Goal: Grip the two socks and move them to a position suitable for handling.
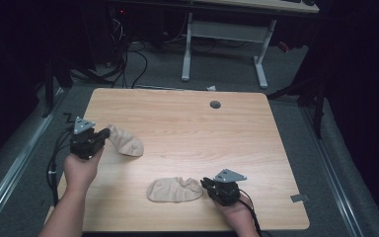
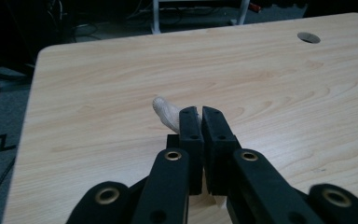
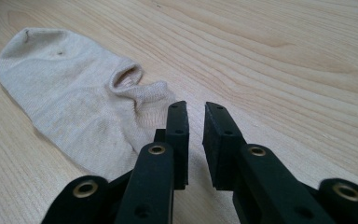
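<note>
Two beige socks on a wooden table (image 1: 187,128). The left gripper (image 1: 104,133) is clamped on one sock (image 1: 126,140), which hangs just ahead of its jaws. The right gripper (image 1: 205,183) rests slightly parted, holding nothing, its tips at the second sock (image 1: 174,189) lying flat. Pairing looks barely begun; the socks are well apart

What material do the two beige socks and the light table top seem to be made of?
Beige socks: probably soft knitted fabric, matte; fine ribbing and limp folds show. Light table top: wood or wood-look laminate, smooth, with printed-looking grain lines; which one is unclear.
</note>
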Demonstrator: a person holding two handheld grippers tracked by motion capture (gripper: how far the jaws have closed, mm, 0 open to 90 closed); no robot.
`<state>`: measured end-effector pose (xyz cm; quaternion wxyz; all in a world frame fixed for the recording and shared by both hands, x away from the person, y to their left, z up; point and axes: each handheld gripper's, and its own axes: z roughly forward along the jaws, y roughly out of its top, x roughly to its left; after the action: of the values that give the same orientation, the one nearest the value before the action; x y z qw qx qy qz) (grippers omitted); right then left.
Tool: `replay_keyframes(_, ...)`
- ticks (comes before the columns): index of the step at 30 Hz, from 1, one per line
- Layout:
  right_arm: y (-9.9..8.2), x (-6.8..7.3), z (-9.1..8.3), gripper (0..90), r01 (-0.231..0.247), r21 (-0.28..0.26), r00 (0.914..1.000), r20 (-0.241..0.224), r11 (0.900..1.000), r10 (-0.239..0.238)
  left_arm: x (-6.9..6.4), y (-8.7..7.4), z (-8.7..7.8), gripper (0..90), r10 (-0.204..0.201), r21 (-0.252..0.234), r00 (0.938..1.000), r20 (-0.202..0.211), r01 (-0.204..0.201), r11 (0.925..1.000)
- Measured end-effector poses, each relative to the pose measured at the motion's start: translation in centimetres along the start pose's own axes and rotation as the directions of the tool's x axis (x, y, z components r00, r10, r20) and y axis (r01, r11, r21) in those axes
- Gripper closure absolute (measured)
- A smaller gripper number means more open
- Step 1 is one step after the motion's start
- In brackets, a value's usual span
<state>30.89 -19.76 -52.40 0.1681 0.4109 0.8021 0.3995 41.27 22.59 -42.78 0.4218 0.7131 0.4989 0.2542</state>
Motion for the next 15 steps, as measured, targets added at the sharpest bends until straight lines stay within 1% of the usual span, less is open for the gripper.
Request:
replay_keyframes(4, 0.0, 0.0, 0.0, 81.0, -0.001, 0.0, 1.0, -0.001, 1.0, 0.001, 0.3, 0.7, -1.1, 87.8, 0.008, -0.015, 0.9999, -0.011, -0.008, 0.9999)
replay_keyframes(8, 0.0, 0.0, 0.0, 81.0, -0.001, -0.001, 1.0, 0.0, 1.0, 0.001, 0.2, 1.5, -1.8, 87.8, 0.019, -0.032, 0.9997, -0.016, -0.019, 0.9993)
replay_keyframes(12, 0.0, 0.0, -0.1, 81.0, -0.003, -0.001, 1.0, 0.002, 1.0, 0.003, -0.2, 2.0, -2.1, 87.8, 0.033, -0.034, 0.9993, -0.018, -0.034, 0.9989)
replay_keyframes(15, 0.0, 0.0, -0.1, 81.0, -0.004, -0.002, 1.0, 0.001, 1.0, 0.004, -0.6, 2.1, -1.9, 87.8, 0.047, -0.028, 0.9988, -0.015, -0.047, 0.9985)
